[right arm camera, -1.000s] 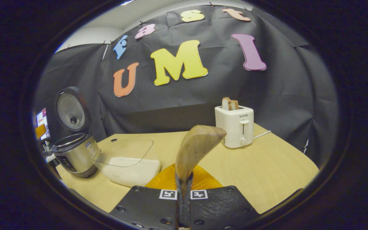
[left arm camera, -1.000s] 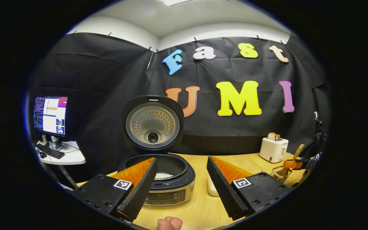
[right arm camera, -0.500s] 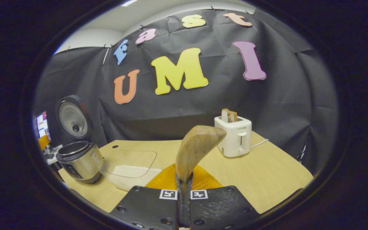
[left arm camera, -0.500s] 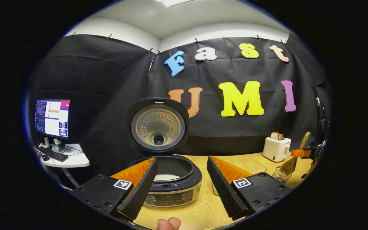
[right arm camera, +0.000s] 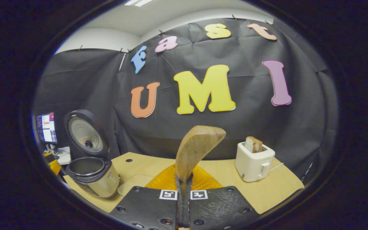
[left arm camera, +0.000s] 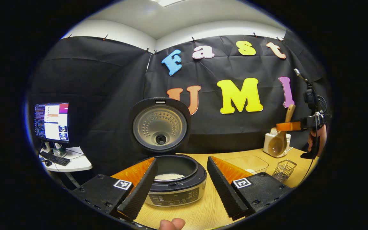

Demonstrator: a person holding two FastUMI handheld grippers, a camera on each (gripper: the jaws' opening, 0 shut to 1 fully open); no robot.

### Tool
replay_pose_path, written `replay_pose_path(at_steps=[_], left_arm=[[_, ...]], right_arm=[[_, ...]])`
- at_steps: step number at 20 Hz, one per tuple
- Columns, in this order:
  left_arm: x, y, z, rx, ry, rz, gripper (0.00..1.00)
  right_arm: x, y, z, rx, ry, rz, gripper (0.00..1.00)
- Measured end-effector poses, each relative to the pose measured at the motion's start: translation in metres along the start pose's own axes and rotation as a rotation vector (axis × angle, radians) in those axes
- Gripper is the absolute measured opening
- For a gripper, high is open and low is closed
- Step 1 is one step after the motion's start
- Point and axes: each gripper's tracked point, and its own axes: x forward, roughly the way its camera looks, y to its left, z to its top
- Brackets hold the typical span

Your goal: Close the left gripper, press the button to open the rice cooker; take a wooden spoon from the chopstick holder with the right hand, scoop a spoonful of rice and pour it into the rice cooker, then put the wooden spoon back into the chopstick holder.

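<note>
The rice cooker (left arm camera: 174,188) stands open, its lid (left arm camera: 160,126) upright, with white rice (left arm camera: 170,176) in the pot. My left gripper (left arm camera: 181,158) is open just in front of it, one finger on each side of the pot. At the right, my right gripper (left arm camera: 287,126) holds the wooden spoon (left arm camera: 277,145) in the air above the wire chopstick holder (left arm camera: 284,169), bowl hanging down. In the right gripper view, my right gripper (right arm camera: 184,188) is shut on the wooden spoon (right arm camera: 198,148); the open cooker (right arm camera: 91,174) sits far left.
A clear container (left arm camera: 246,163) with rice sits between cooker and holder. A white toaster (right arm camera: 254,161) with bread stands at the back right of the wooden table (right arm camera: 139,164). A monitor (left arm camera: 51,121) is on a side desk. A hand (left arm camera: 317,140) holds the right gripper.
The right gripper has risen with the wooden spoon, lifting its bowl out of the chopstick holder. The left gripper stays open in front of the cooker.
</note>
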Motion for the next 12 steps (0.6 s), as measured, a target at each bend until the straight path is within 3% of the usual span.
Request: replay_pose_path(at_steps=[5,9,12], left_arm=[[-0.005,0.009,0.005,0.011,-0.011,0.009,0.99],[-0.005,0.008,0.004,0.002,-0.007,-0.006,0.98],[-0.004,0.005,0.001,0.003,0.007,-0.022,0.98]], right_arm=[[0.053,0.047,-0.044,-0.08,0.134,0.058,0.0],[0.072,0.045,-0.094,-0.182,0.261,0.014,0.0],[0.075,0.039,-0.11,-0.264,0.286,-0.039,0.0]])
